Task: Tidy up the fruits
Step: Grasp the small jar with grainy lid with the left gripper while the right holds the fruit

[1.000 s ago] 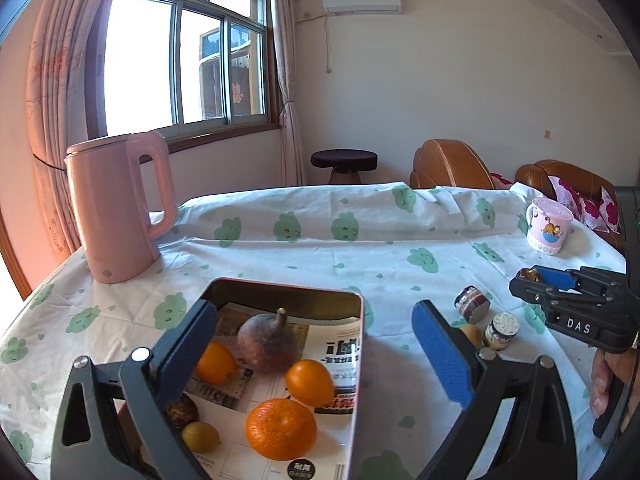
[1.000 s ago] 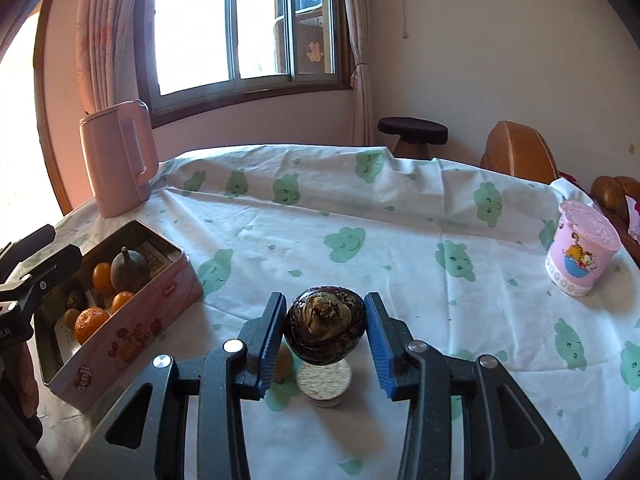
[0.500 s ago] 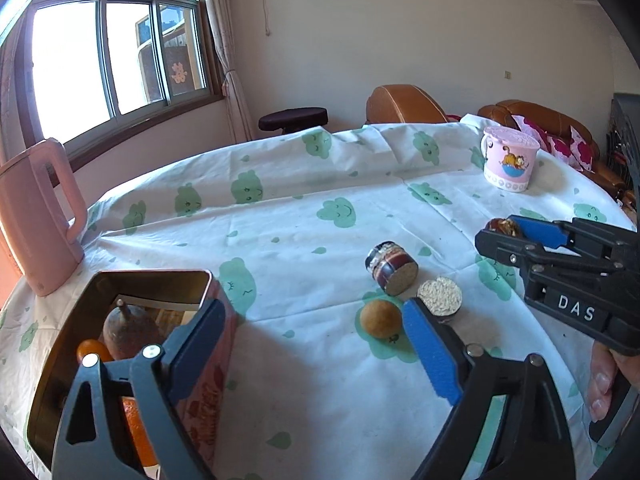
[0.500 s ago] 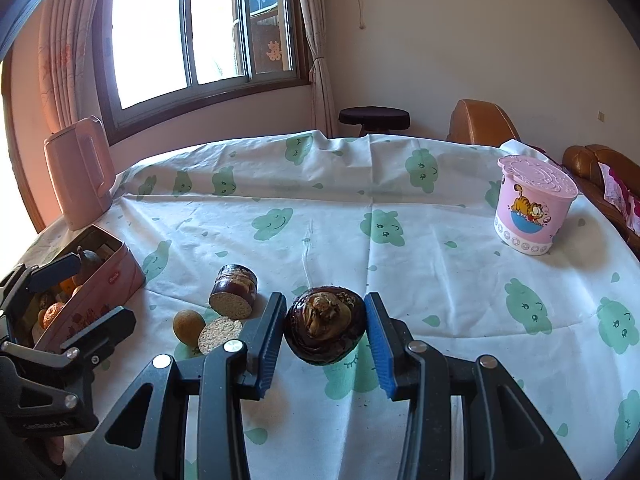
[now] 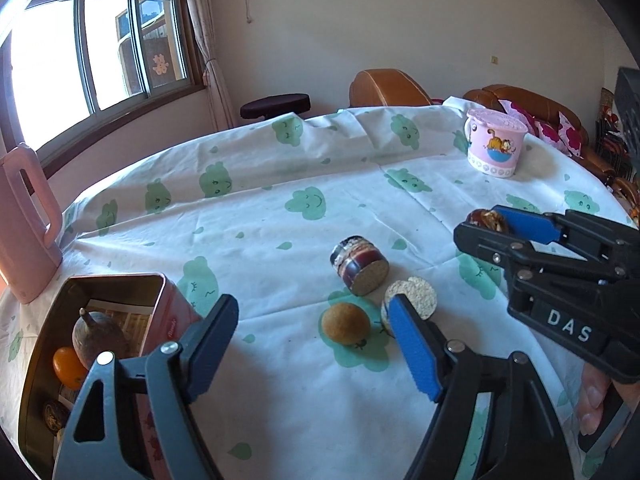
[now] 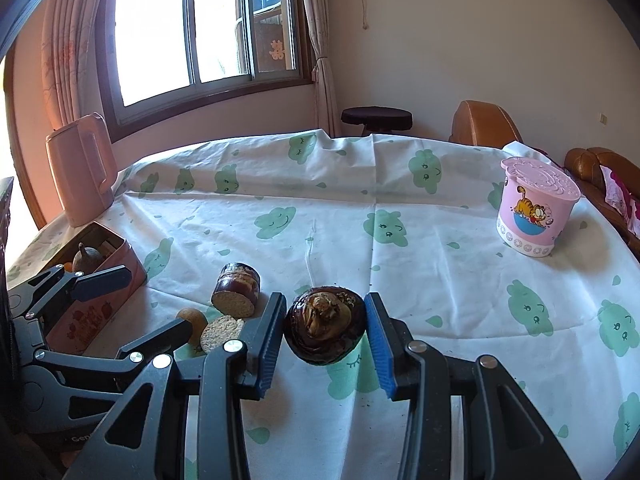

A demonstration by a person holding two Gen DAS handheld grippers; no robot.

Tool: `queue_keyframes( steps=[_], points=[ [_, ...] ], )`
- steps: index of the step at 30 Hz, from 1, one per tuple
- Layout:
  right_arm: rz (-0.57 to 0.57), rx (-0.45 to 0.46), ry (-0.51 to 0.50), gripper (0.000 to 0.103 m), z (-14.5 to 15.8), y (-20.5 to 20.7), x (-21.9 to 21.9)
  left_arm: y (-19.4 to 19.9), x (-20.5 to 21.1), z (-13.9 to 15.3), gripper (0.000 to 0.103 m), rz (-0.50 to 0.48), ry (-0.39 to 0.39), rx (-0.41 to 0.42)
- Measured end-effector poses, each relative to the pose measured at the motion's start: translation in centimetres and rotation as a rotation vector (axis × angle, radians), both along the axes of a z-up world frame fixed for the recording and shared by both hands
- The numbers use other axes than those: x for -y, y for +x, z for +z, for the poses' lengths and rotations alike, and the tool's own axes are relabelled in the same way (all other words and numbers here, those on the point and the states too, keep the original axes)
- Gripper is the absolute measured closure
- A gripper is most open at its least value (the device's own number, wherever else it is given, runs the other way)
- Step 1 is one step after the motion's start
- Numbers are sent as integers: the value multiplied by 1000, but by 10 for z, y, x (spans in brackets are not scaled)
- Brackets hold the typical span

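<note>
Left gripper (image 5: 316,344) jaws closing around brown fruit (image 5: 345,324).

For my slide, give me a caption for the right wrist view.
Right gripper clamps a dark round fruit above the tablecloth, left gripper alongside.

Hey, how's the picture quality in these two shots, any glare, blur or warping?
Left wrist view: window blown out white, fisheye bends the table edge, small brown fruit sharp. Right wrist view: window also overexposed, orange flare at the left border, dark fruit crisp, dark corners.
</note>
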State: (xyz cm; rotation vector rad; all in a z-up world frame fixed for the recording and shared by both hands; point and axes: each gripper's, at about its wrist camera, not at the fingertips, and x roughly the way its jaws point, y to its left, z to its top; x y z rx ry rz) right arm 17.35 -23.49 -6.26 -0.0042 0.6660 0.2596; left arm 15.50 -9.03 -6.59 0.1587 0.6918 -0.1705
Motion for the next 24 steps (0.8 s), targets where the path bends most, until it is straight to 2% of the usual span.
queue_keyframes(
  steps=[4, 5, 6, 8, 11, 19, 24],
  points=[
    [-35, -7, 12, 61, 0, 1, 6, 1, 17, -2, 25, -57, -12, -10],
    [-44, -9, 15, 61, 0, 2, 8, 3, 20, -4, 28, -67, -15, -31],
    [-52, -10, 18, 61, 0, 2, 9, 6, 23, -6, 36, -77, -16, -47],
    [-66, -9, 19, 61, 0, 2, 11, 7, 25, -5, 42, -89, -34, -47],
    [-67, -7, 10, 61, 1, 1, 9, 10, 29, -7, 42, -103, -42, -60],
    [-79, -3, 18, 61, 2, 1, 12, 2, 29, -3, 44, -117, -61, -32],
    [-81, -5, 11, 61, 2, 1, 12, 9, 36, -11, 44, -136, -33, -89]
  ],
)
